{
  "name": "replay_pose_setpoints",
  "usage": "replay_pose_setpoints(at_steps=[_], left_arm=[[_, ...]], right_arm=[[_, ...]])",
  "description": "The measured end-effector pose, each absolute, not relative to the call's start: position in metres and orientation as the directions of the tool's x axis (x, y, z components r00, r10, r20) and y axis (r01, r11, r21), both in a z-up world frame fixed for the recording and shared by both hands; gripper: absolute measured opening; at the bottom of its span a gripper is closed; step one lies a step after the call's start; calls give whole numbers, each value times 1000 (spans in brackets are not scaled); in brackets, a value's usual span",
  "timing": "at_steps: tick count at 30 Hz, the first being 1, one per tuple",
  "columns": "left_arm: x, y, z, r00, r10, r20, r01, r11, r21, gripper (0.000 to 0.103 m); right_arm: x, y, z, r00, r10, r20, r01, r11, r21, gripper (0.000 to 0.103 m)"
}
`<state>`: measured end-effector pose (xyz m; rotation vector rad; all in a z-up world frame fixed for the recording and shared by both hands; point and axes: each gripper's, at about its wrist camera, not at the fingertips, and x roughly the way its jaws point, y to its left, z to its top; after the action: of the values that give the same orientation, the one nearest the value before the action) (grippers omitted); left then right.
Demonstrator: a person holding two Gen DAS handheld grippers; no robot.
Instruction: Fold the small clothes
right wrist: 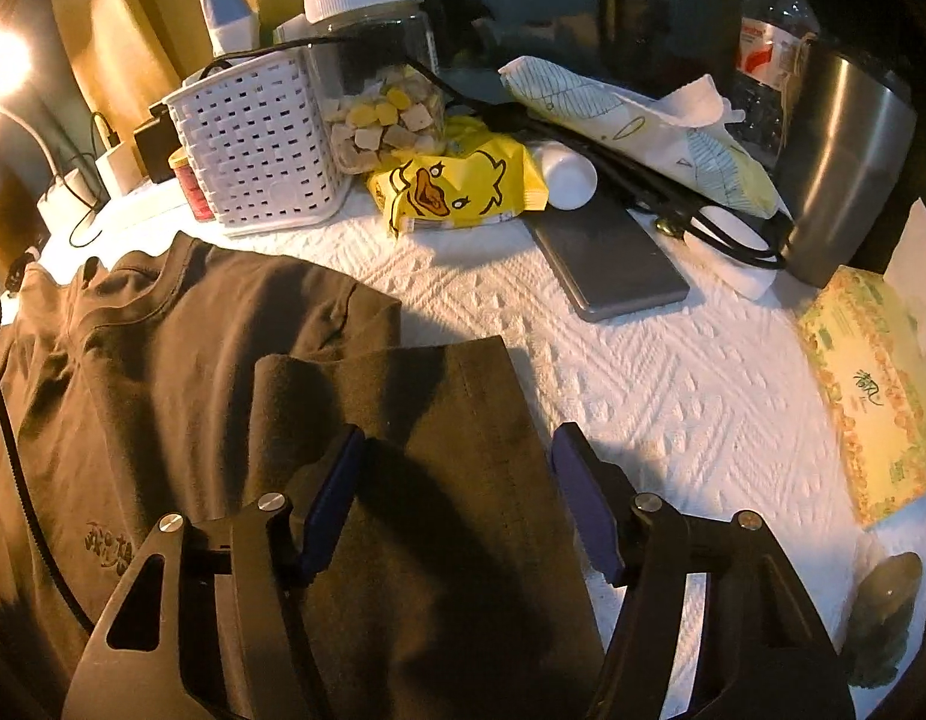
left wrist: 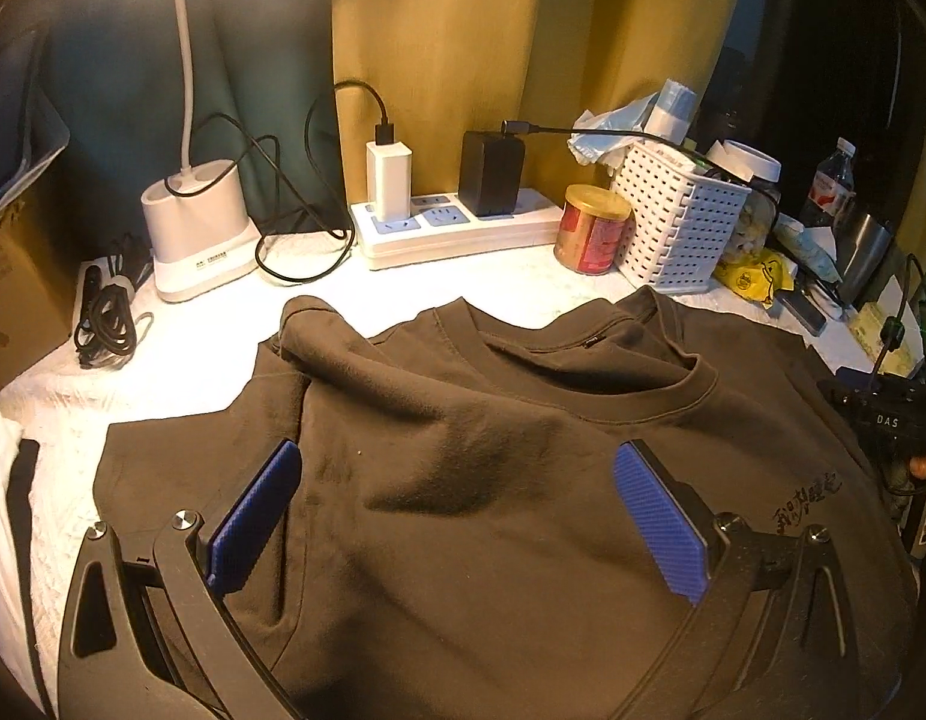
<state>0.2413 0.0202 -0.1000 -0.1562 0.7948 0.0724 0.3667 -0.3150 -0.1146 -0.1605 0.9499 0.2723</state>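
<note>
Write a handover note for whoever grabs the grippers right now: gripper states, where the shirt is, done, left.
Left gripper: open, over the dark T-shirt chest, nothing gripped.
Right gripper: jaws apart, straddling the right sleeve, pads not pressing it.
Shirt lies front up on the white table cover, collar toward the clutter; left sleeve already flopped inward.
Done: shirt laid out.
Left: fold sleeves and sides in, then fold the body. Shirt is still wrinkled.

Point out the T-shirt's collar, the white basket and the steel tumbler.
T-shirt collar (left wrist: 637, 411): left wrist view, front ribbed edge.
white basket (right wrist: 252, 150): right wrist view, perforated side wall.
steel tumbler (right wrist: 841, 162): right wrist view, mid side wall.
</note>
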Motion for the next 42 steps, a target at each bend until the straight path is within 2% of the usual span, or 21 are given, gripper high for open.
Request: replay_pose_setpoints(at_steps=[1, 2, 3, 4, 5, 16, 27, 34, 42], left_arm=[[242, 20, -100, 698, 3, -716, -122, 986, -114, 102], [242, 20, -100, 698, 0, -716, -120, 986, -116, 102], [241, 20, -100, 698, -2, -716, -117, 986, -117, 102], [240, 20, -99, 701, -4, -713, -115, 986, -118, 102], [239, 21, -98, 703, -5, -711, -113, 986, -119, 102], [219, 34, -84, 737, -11, -676, -114, 984, -140, 102], [188, 48, -71, 776, -37, -630, -88, 982, -166, 102], [172, 63, -71, 787, -53, -615, -84, 978, -191, 102], [157, 78, -77, 780, -66, -623, -85, 974, -209, 102]], right_arm=[[366, -314, -114, 557, 159, -815, -295, 955, -16, 39], [366, -315, -114, 560, 144, -816, -286, 958, -27, 30], [366, -315, -114, 563, 137, -815, -281, 959, -32, 24], [366, -316, -113, 558, 150, -816, -285, 958, -19, 15], [366, -316, -113, 552, 157, -819, -289, 957, -11, 12], [340, -312, -73, 627, 135, -767, -270, 961, -52, 10], [303, -265, -35, 656, 186, -731, -331, 942, -57, 10], [290, -221, -41, 621, 221, -752, -365, 931, -27, 10], [292, -184, -73, 551, 230, -802, -365, 931, 16, 10]])
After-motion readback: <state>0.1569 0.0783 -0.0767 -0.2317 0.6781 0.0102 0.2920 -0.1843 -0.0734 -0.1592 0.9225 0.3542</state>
